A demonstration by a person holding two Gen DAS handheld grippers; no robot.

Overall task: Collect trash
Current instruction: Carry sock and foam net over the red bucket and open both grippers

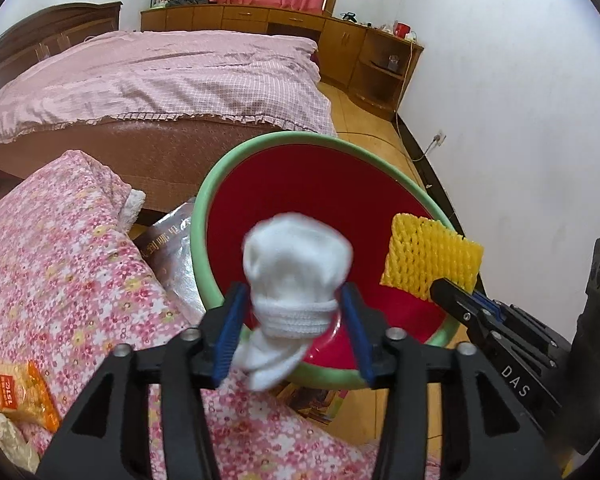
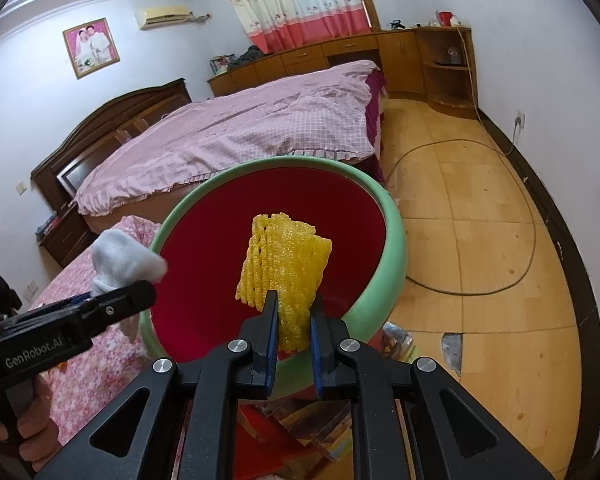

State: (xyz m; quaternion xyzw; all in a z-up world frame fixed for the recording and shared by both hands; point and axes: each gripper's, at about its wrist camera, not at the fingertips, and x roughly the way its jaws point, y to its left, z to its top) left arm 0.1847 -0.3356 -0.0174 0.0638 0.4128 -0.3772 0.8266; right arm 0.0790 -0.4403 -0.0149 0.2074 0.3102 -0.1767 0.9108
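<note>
Hovering over the red basin (image 1: 320, 184), both grippers carried trash. Left gripper (image 1: 296, 320) had its jaws apart, white foam net (image 1: 296, 264) loose between them, pads not pressing, long axis running toward 12 o'clock over the bowl. Right gripper (image 2: 294, 320) was clamped on the yellow foam net (image 2: 284, 264), standing upright, at 3 o'clock of the left one. Basin lay at 12 o'clock of both. Read "DAS", "GenRobot.AI"; orange packet (image 1: 16, 396) print unclear.
</note>
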